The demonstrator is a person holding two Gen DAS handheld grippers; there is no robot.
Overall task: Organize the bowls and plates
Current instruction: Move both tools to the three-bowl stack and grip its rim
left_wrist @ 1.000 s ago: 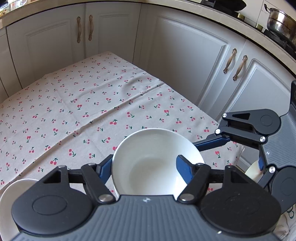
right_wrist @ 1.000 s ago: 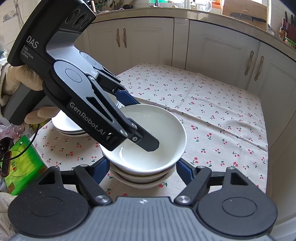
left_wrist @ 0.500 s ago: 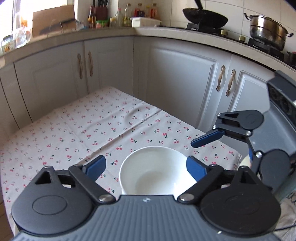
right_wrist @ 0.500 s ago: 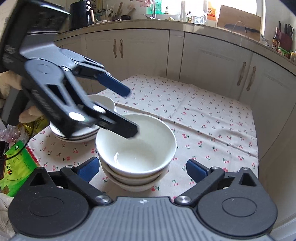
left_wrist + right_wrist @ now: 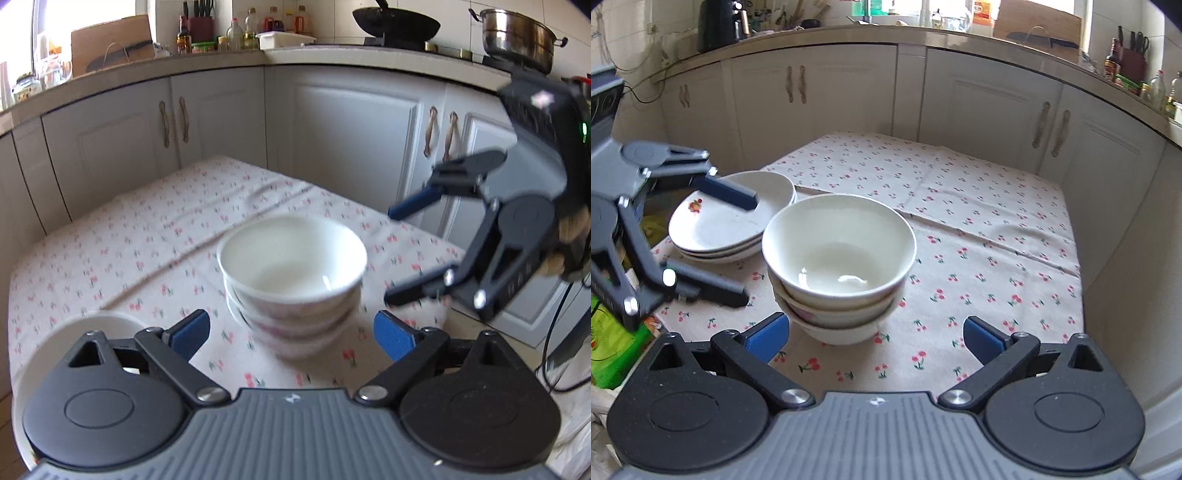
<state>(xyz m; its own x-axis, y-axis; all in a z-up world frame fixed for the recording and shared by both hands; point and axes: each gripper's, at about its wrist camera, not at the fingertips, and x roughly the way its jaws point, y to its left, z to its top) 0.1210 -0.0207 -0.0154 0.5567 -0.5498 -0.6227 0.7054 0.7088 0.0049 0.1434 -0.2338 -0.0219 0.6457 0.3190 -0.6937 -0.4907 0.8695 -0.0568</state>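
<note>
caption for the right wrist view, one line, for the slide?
Both grippers, right and left, open and empty beside the stack of three bowls; stacked plates behind on cherry-print tablecloth.

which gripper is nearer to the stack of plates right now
Left. The left gripper hangs open right at the stack of plates, its upper finger over the top plate. The right gripper sits open on the near side of the stacked bowls, further from the plates.

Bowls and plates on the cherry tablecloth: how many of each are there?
Bowls: 3, nested in one stack
Plates: 3, as far as the rims show, stacked beside the bowls
Total: 6
</note>
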